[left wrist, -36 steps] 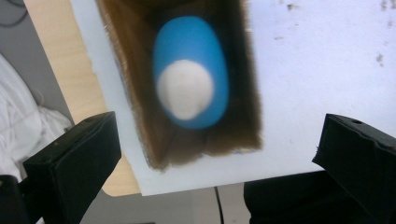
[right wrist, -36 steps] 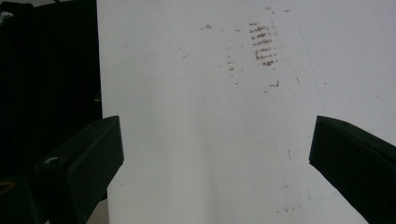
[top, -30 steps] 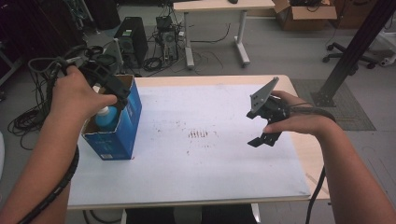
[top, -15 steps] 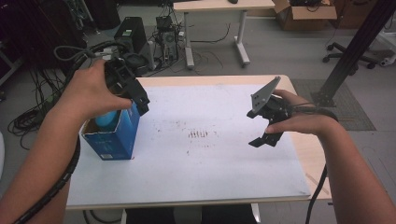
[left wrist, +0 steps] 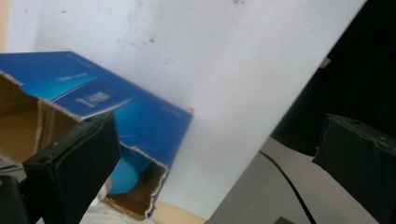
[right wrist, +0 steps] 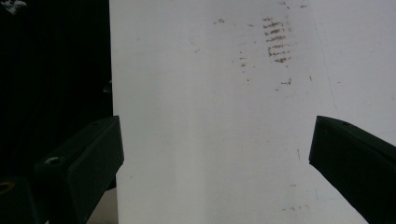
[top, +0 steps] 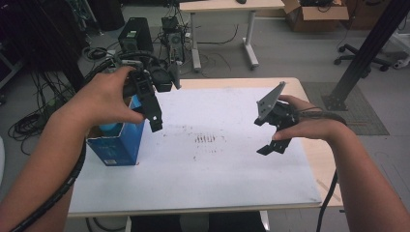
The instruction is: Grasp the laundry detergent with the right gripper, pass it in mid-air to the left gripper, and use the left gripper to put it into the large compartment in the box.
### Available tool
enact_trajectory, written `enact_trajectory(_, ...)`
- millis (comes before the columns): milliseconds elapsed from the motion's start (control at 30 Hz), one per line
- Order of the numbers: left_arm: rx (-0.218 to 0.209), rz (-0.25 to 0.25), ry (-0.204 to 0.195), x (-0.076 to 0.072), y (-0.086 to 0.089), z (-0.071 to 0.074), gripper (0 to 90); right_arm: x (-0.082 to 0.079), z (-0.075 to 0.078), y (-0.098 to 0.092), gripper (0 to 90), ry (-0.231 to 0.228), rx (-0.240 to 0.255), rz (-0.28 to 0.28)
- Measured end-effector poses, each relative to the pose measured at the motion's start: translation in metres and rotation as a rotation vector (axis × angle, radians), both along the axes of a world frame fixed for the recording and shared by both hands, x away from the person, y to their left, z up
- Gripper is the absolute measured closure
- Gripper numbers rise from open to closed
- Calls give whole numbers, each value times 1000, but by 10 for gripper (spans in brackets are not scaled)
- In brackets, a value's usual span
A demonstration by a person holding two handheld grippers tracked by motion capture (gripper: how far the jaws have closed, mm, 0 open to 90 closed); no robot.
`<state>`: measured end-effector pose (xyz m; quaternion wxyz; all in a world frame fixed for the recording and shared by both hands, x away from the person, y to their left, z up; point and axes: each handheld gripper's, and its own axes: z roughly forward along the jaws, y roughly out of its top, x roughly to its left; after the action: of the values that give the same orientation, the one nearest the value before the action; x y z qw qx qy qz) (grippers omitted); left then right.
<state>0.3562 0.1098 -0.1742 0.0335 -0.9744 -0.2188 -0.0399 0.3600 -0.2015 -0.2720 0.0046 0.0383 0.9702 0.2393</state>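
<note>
A blue cardboard box (top: 118,145) stands open-topped near the white table's (top: 217,188) left edge, with a light blue rounded object (top: 109,128) inside. My left gripper (top: 163,102) hovers just right of and above the box, open with nothing between its jaws. In the left gripper view, the left gripper (left wrist: 219,140) looks past the box (left wrist: 135,112), its torn rim and the blue object (left wrist: 125,175). My right gripper (top: 265,134) hangs open and empty over the table's right half. In the right gripper view, the right gripper (right wrist: 212,140) frames bare white tabletop (right wrist: 210,116).
Brown smudges (top: 209,140) mark the table's middle. Behind the table are computer towers (top: 135,36), tangled cables (top: 34,121), a second desk (top: 227,7) and a cardboard box (top: 314,9). A black post (top: 362,53) and an office chair (top: 372,55) stand at the right.
My left gripper has lifted away from over the box and swung right toward the table's middle. The right gripper has stayed in place.
</note>
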Motion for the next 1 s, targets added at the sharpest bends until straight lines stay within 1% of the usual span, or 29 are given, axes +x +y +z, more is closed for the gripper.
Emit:
enact_trajectory(33,4,-39,21,-1,-3,-3,2,1,1,2,29,7,-6,1)
enact_trajectory(67,4,-39,21,-1,-3,-3,2,1,1,2,29,7,-6,1)
enact_trajectory(100,-5,-104,29,-3,-6,-6,2,1,2,3,29,8,-25,1)
enact_trajectory(133,-5,-104,29,-3,-6,-6,2,1,2,3,29,8,-25,1)
enact_trajectory(167,-12,-133,41,-4,-8,-7,2,2,3,4,29,7,-35,3)
enact_trajectory(200,-16,-172,40,-5,-10,-9,2,2,4,5,29,10,-43,3)
enact_trajectory(233,-31,-206,54,-6,-12,-12,2,3,5,6,29,12,-50,3)
enact_trajectory(267,-31,-206,54,-6,-12,-12,2,3,5,6,29,12,-50,3)
enact_trajectory(300,-28,-242,53,-6,-15,-14,2,4,7,7,29,17,-67,1)
enact_trajectory(333,-28,-242,53,-6,-15,-14,2,4,7,7,29,17,-67,1)
enact_trajectory(367,-35,-265,55,-5,-17,-17,2,5,8,8,29,19,-82,1)
enact_trajectory(400,-35,-265,55,-5,-17,-17,2,5,8,8,29,19,-82,1)
enact_trajectory(433,-40,-287,53,-3,-19,-19,2,7,9,9,30,17,-97,3)
enact_trajectory(467,-40,-287,53,-3,-19,-19,2,7,9,9,30,17,-97,3)
enact_trajectory(500,-53,-302,55,-2,-20,-21,2,8,10,9,30,17,-99,2)
enact_trajectory(533,-53,-302,55,-2,-20,-21,2,8,10,9,30,17,-99,2)
enact_trajectory(567,-60,-314,52,-1,-20,-22,1,9,10,9,29,18,-105,1)
enact_trajectory(600,-61,-319,59,0,-21,-23,2,10,10,8,30,19,-108,1)
enact_trajectory(633,-56,-327,55,1,-22,-23,2,11,10,8,32,22,-114,4)
enact_trajectory(700,-44,-335,64,1,-24,-24,2,12,9,7,31,22,-128,2)
enact_trajectory(733,-44,-335,64,1,-24,-24,2,12,9,7,31,22,-128,2)
enact_trajectory(767,-40,-343,63,2,-24,-23,2,13,10,6,33,24,-139,4)
enact_trajectory(1000,-51,-350,57,2,-27,-21,2,14,10,2,31,26,-144,-6)
